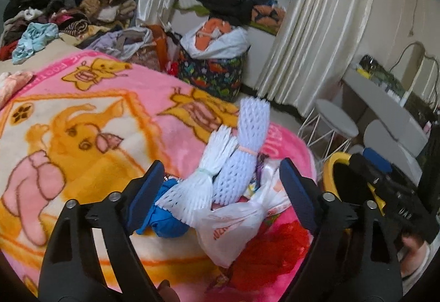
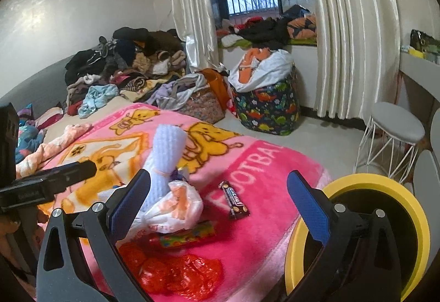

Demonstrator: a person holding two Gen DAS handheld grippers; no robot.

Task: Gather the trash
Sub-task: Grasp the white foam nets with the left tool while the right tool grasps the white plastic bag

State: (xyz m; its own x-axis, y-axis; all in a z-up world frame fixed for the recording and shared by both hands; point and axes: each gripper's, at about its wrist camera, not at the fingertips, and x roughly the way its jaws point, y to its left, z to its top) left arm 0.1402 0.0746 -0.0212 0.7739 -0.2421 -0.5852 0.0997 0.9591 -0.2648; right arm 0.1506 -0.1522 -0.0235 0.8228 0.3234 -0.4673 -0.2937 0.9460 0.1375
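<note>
The left gripper (image 1: 220, 186) stood with its jaws apart around a heap of trash low in the frame's centre on the pink blanket (image 1: 82, 115): two white foam nets (image 1: 242, 153), a blue wad (image 1: 167, 222) and a white plastic bag (image 1: 233, 225); neither pad pressed on them. The right gripper (image 2: 220, 192) was also spread wide and empty, a chocolate bar wrapper (image 2: 235, 200) between its fingers, red wrapping (image 2: 178, 274) below, the yellow-rimmed bin (image 2: 385, 192) at lower right.
</note>
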